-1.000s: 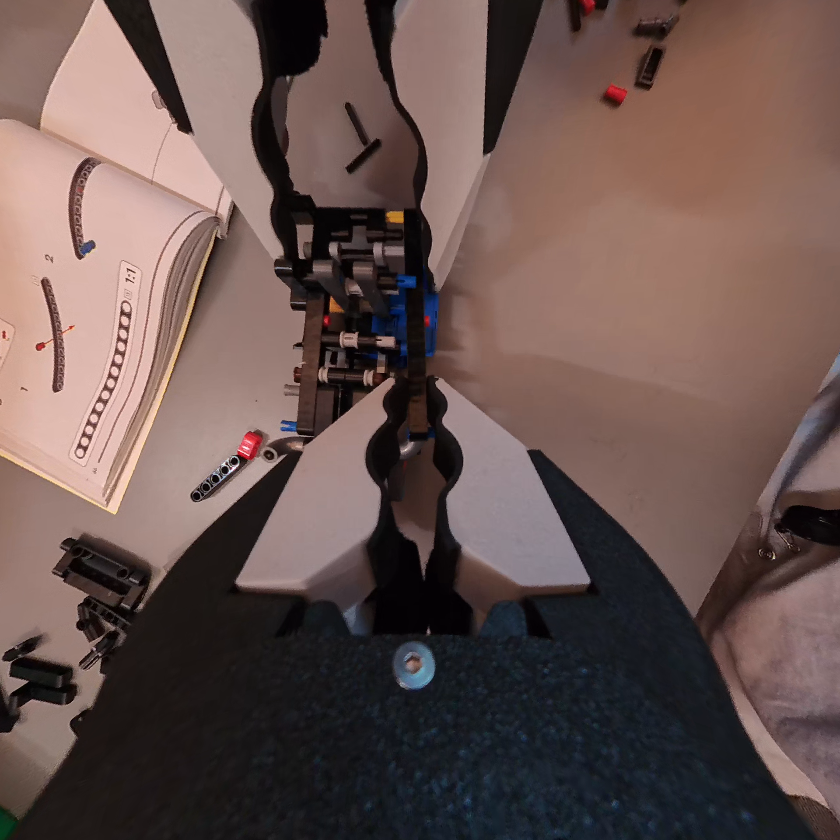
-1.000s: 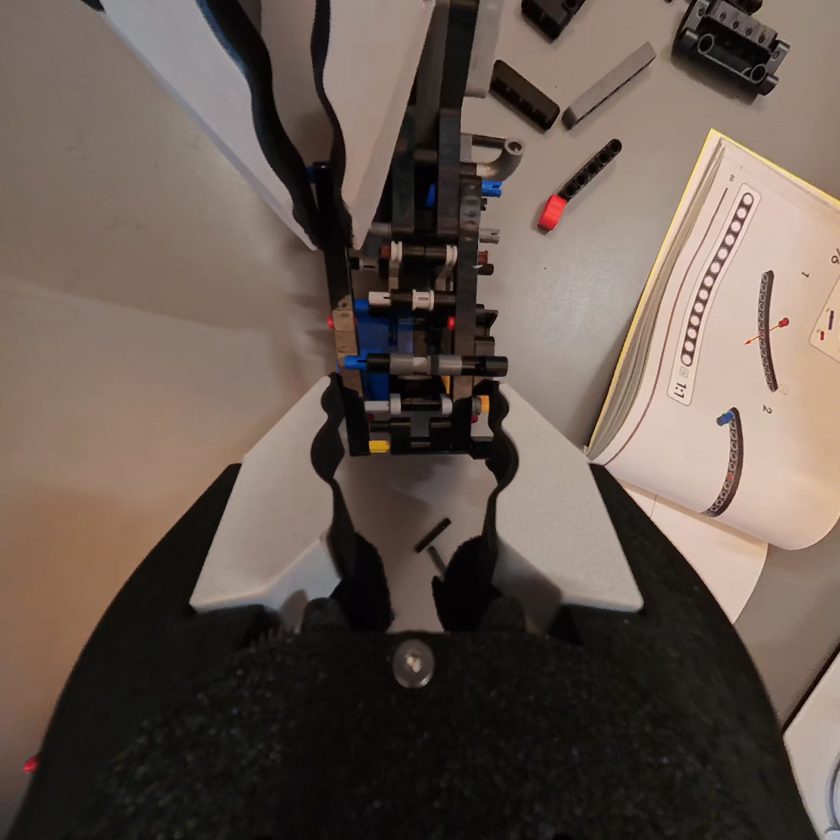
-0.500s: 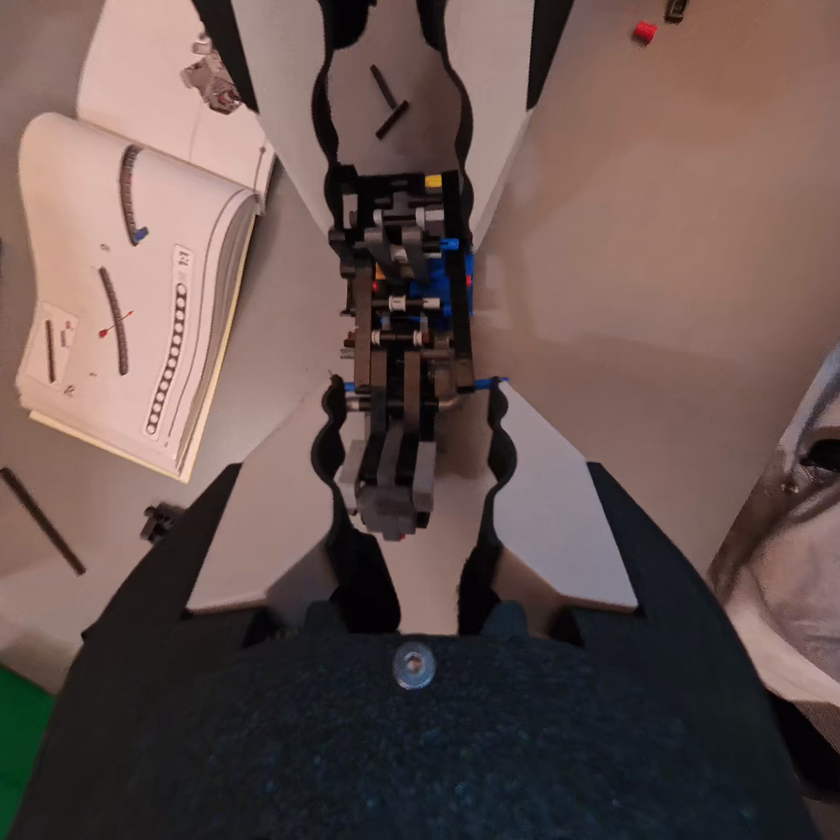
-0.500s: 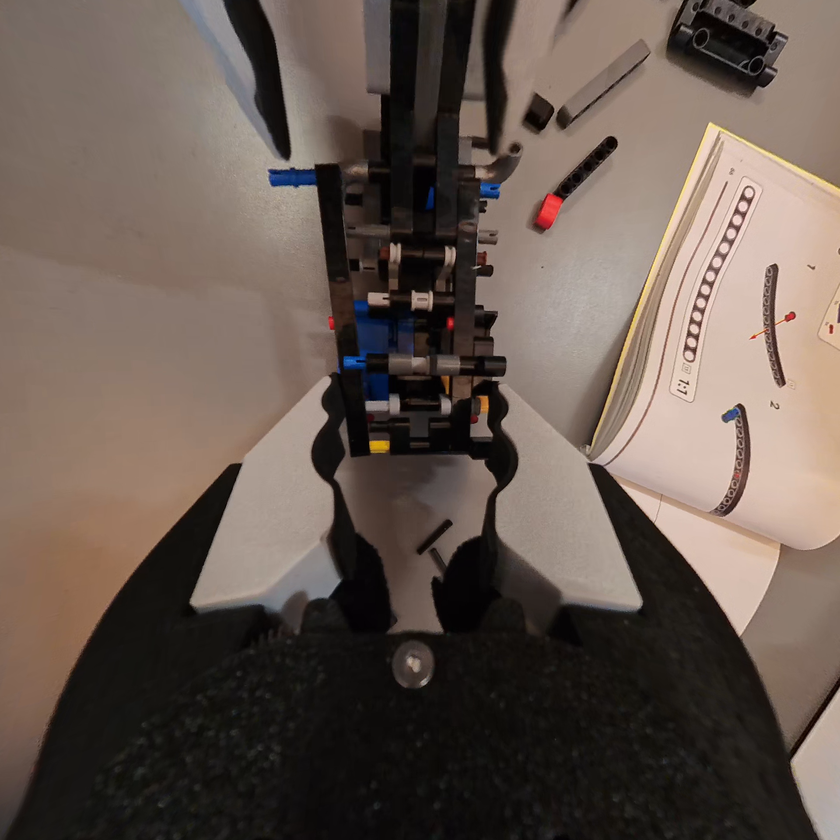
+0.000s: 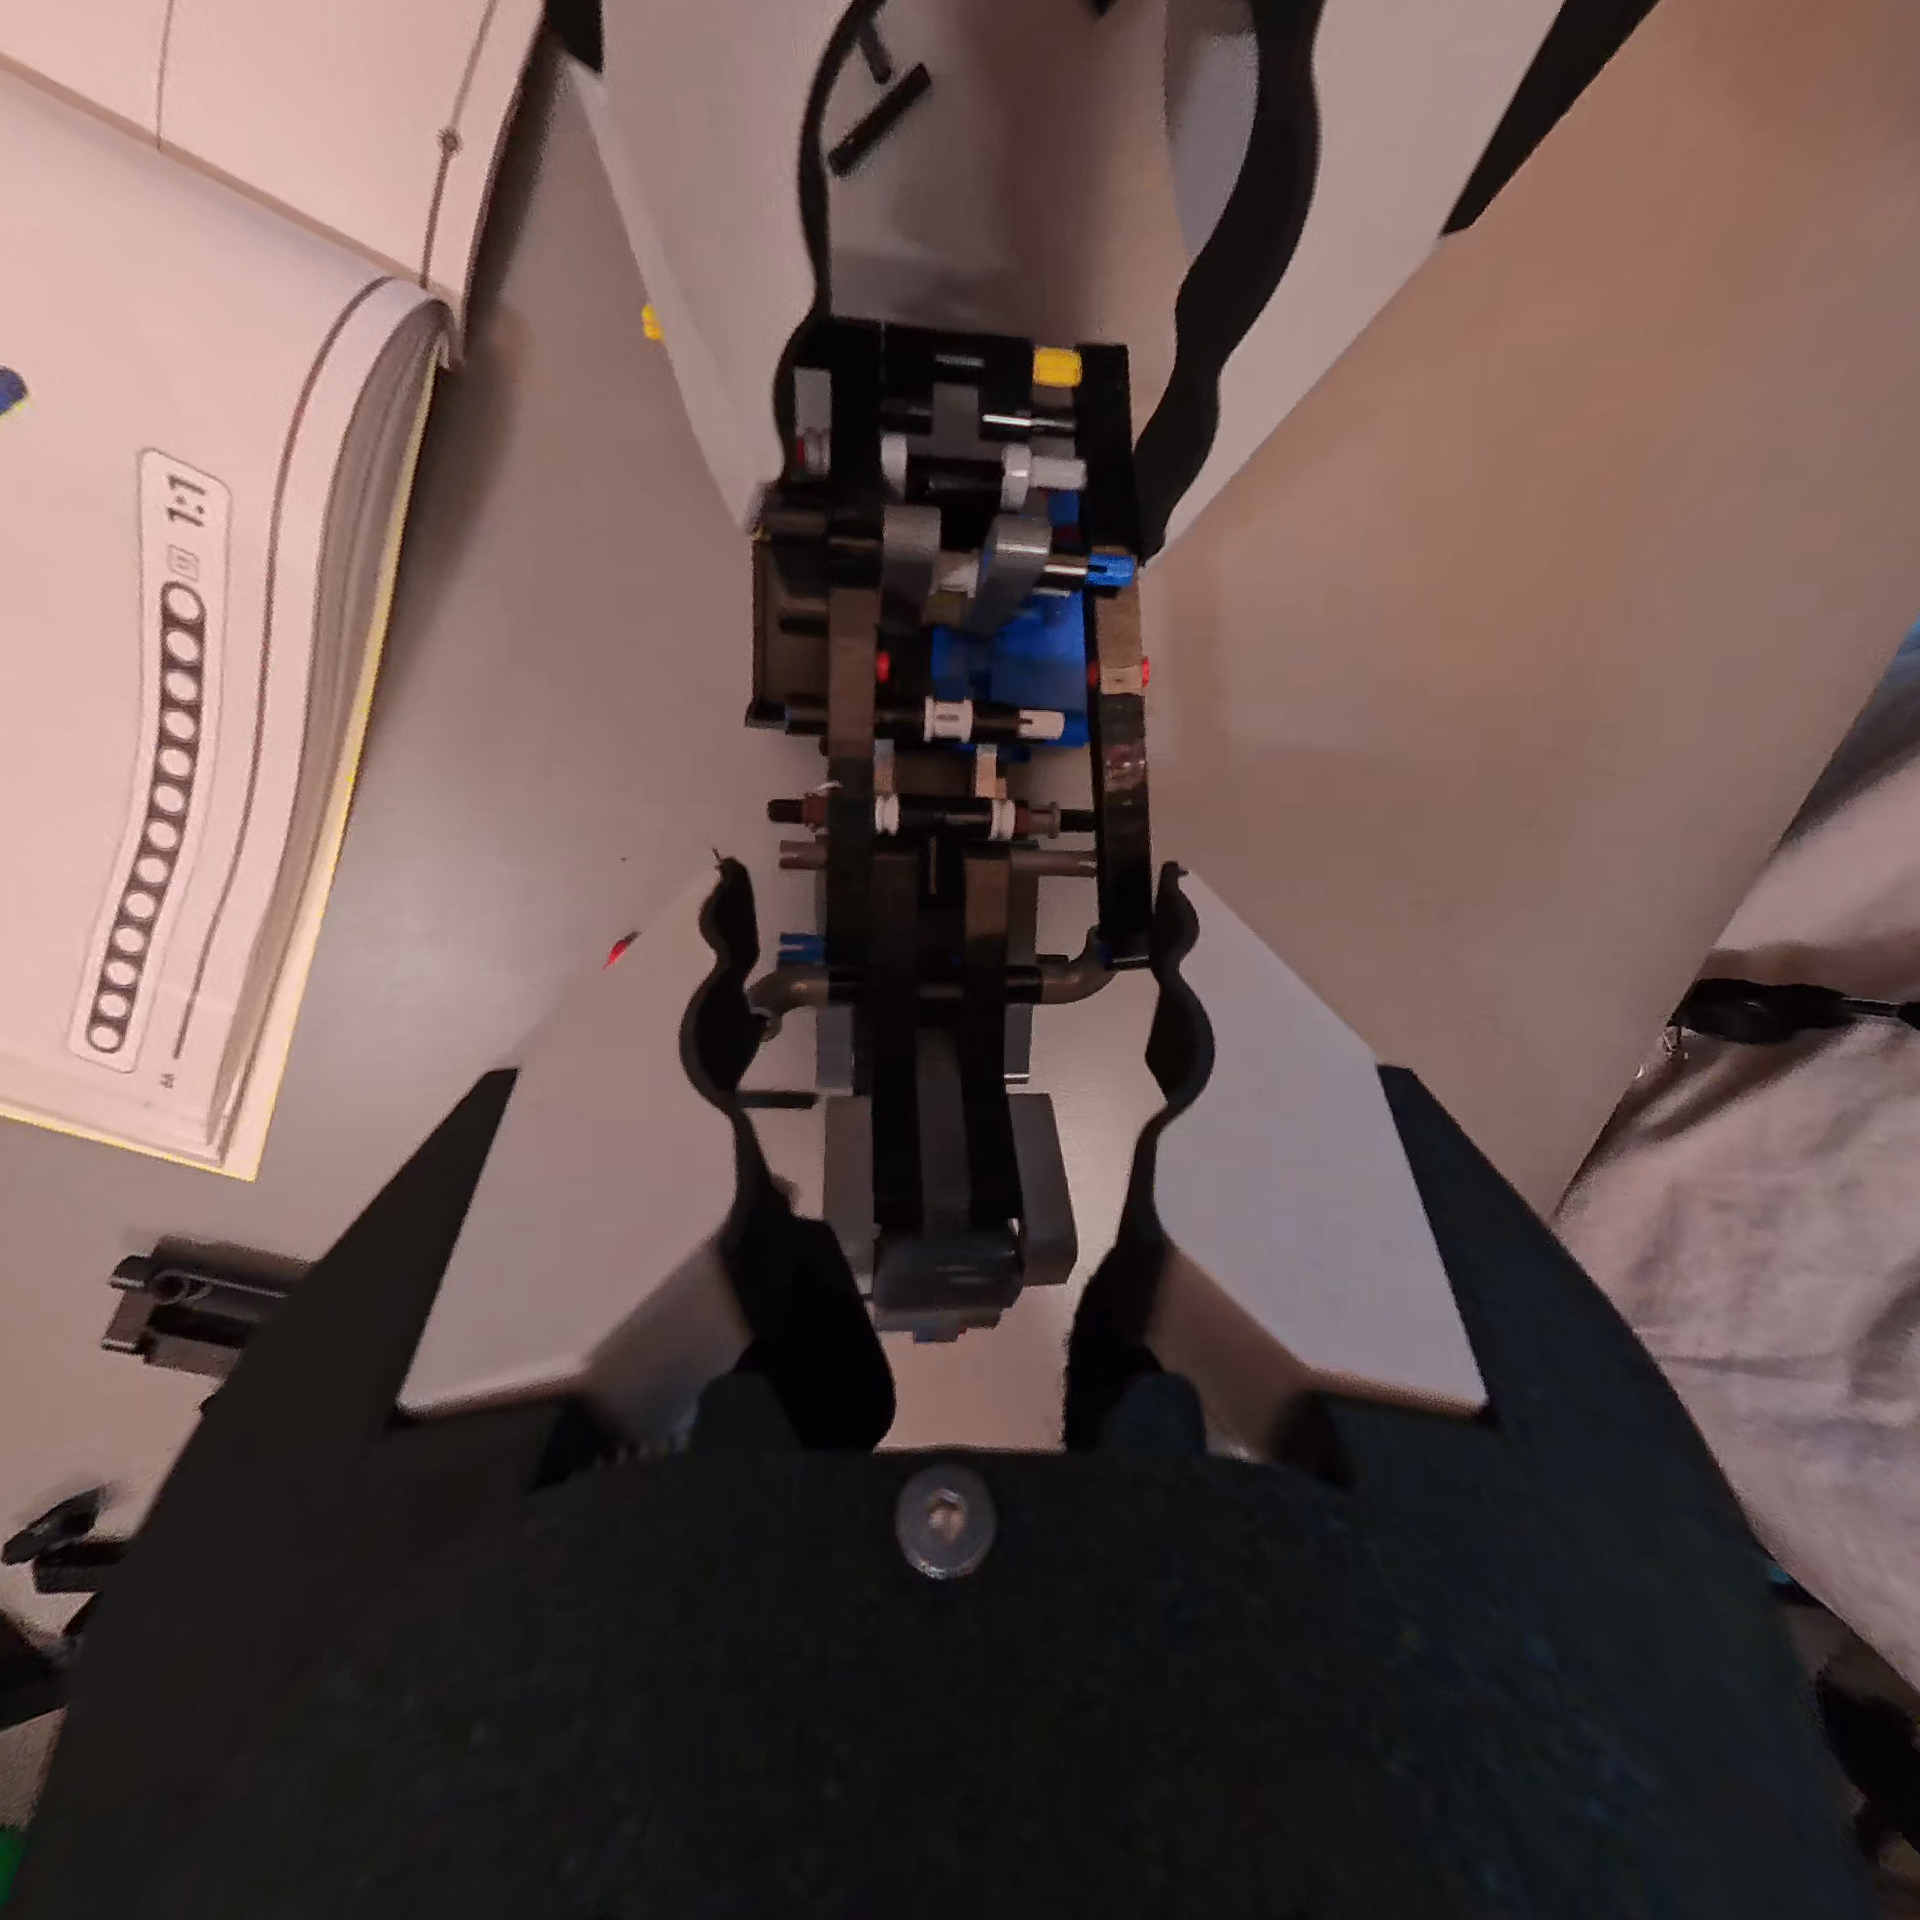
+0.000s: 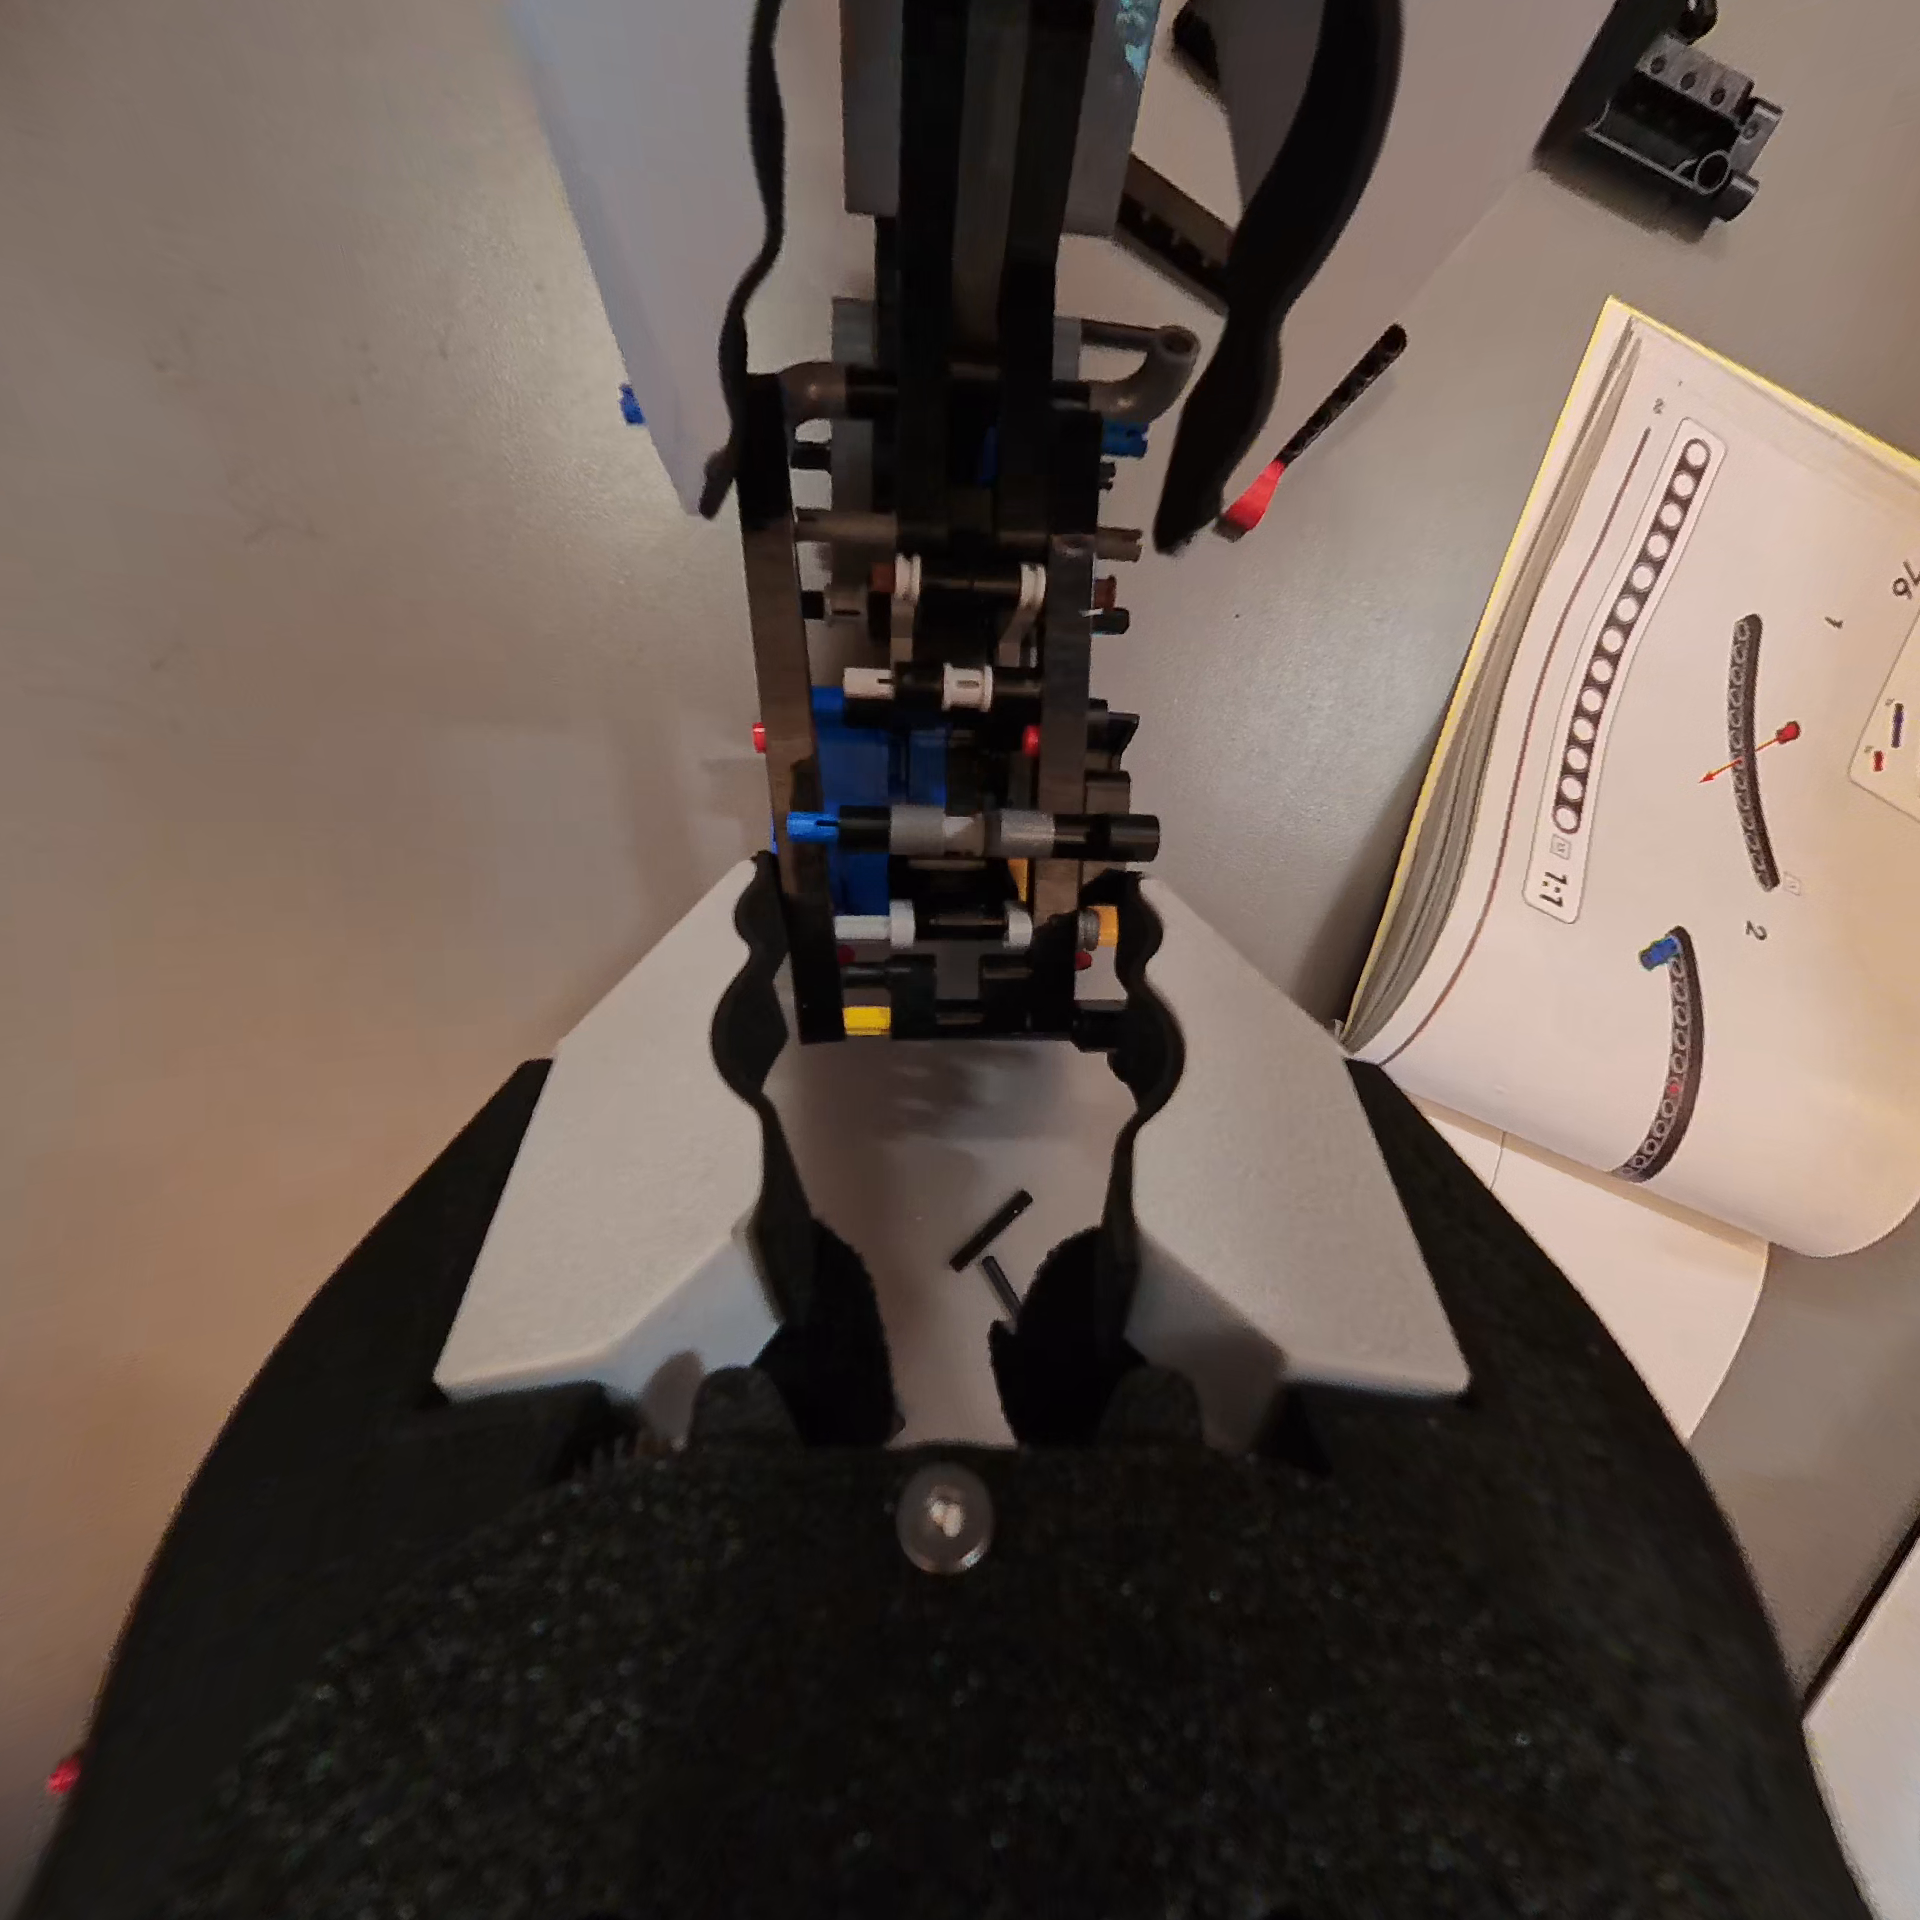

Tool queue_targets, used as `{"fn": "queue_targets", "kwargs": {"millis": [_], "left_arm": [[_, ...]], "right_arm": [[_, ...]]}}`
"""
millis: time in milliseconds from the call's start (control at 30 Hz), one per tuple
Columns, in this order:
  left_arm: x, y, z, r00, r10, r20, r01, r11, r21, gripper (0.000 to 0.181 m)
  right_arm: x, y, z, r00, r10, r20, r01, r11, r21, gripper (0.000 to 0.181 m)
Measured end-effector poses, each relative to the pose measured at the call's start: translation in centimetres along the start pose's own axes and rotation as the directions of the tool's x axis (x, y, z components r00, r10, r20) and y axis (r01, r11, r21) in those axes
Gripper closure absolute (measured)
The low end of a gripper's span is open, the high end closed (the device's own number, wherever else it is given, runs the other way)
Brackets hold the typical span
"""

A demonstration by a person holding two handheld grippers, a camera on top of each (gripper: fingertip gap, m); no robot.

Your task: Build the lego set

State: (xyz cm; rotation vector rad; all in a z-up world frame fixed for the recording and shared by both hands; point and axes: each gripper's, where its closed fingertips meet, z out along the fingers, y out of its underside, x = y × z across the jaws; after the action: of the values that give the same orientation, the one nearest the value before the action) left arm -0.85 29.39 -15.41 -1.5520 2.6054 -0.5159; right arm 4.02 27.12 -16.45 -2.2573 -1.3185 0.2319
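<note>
Evidently the right gripper [image 6: 940, 966] clamps the long black-and-blue beam-and-pin lego frame [image 6: 940, 665] at six o'clock; the left gripper [image 5: 940, 987], fingers wide around its other end, should close squarely.

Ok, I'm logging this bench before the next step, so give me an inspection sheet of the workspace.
Surface: grey table, bare to one side of the model.
Job's things: black, grey and blue lego model between both grippers; instruction booklet lies open.
Clutter: two thin black pins; black beam with red end; black frame piece.
Grippers: right gripper shut on the model's end; left gripper open, fingers astride the other end.
Cables: nothing seen.
Surroundings: grey fabric at the table edge.
</note>
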Motion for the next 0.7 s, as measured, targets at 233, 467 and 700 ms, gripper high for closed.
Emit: {"fn": "queue_targets", "kwargs": {"millis": [233,467,700], "left_arm": [[0.1,0.1,0.4,1.000,0.009,-0.026,-0.008,1.000,0.020,0.108],[0.2,-0.3,-1.5,1.000,0.023,0.006,-0.023,0.996,0.083,0.132],[3.1,0.4,-1.8,0.998,0.062,0.033,-0.066,0.990,0.129,0.156]], "right_arm": [[0.0,-0.1,0.1,1.000,-0.011,-0.004,0.011,1.000,0.020,0.118],[0.1,-0.2,0.1,1.000,0.013,0.009,-0.013,0.999,0.031,0.118],[0.1,-0.2,0.2,1.000,0.009,0.012,-0.010,0.999,0.042,0.118]]}}
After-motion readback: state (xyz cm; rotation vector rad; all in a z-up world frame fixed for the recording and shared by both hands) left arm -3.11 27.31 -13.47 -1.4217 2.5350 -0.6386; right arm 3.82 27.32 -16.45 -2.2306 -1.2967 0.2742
